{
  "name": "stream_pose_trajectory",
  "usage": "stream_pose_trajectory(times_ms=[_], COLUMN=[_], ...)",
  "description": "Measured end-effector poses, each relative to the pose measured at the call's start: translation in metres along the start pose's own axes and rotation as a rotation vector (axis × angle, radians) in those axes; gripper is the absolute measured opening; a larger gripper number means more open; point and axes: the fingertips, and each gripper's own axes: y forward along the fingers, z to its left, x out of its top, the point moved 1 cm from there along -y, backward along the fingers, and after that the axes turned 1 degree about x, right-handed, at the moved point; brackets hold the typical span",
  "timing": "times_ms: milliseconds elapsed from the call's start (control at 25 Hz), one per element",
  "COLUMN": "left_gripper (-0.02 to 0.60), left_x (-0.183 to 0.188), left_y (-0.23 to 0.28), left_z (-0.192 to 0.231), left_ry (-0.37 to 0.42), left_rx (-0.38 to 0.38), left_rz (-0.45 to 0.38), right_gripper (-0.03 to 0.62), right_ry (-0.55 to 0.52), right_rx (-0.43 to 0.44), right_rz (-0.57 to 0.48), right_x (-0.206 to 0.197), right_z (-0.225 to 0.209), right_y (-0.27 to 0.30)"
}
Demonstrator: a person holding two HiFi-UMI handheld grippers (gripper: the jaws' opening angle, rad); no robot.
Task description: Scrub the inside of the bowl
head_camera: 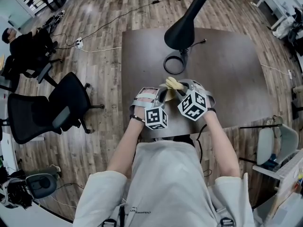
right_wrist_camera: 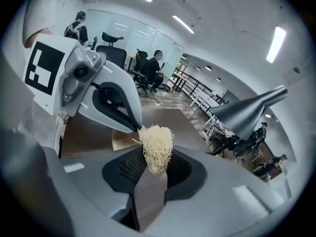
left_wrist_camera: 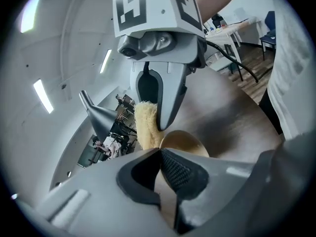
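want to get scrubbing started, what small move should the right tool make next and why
Probably ease the loofah scrubber held by the right tool into the bowl: the left tool grips the rim, and the scrubber seems beside it, not inside.

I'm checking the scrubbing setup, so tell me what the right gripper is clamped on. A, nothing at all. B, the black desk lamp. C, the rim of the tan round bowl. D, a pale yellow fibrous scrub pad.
D: in the right gripper view, the right gripper has its jaws closed on the pale yellow fibrous scrub pad, while the left gripper pinches the rim of the tan round bowl.
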Motion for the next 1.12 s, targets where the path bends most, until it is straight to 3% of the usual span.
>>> stream_pose_trajectory(times_ms=[440, 600, 840, 1040, 1120], left_gripper=[0.012, 0.012, 0.012, 0.014, 0.012], left_x=[0.002, 0.000, -0.010, -0.035, -0.044], left_y=[-0.006, -0.010, -0.009, 0.009, 0.011], left_z=[0.025, 0.034, 0.053, 0.052, 0.047], left_ry=[-0.041, -0.115, -0.407, -0.833, -0.943], left_rx=[0.041, 0.049, 0.019, -0.080, -0.108], left_rz=[-0.019, -0.042, -0.090, -0.135, -0.141], right_gripper=[0.123, 0.123, 0.122, 0.123, 0.123], right_ry=[-0.029, -0.030, -0.035, -0.004, -0.009], right_rx=[-0.016, -0.022, -0.011, -0.027, -0.021], right_rz=[0.018, 0.016, 0.037, 0.056, 0.067], right_x=[-0.017, -0.024, -0.038, -0.047, -0.049], right_z=[-0.005, -0.003, -0.003, -0.003, 0.000], right_y=[0.001, 0.001, 0.002, 0.005, 0.005])
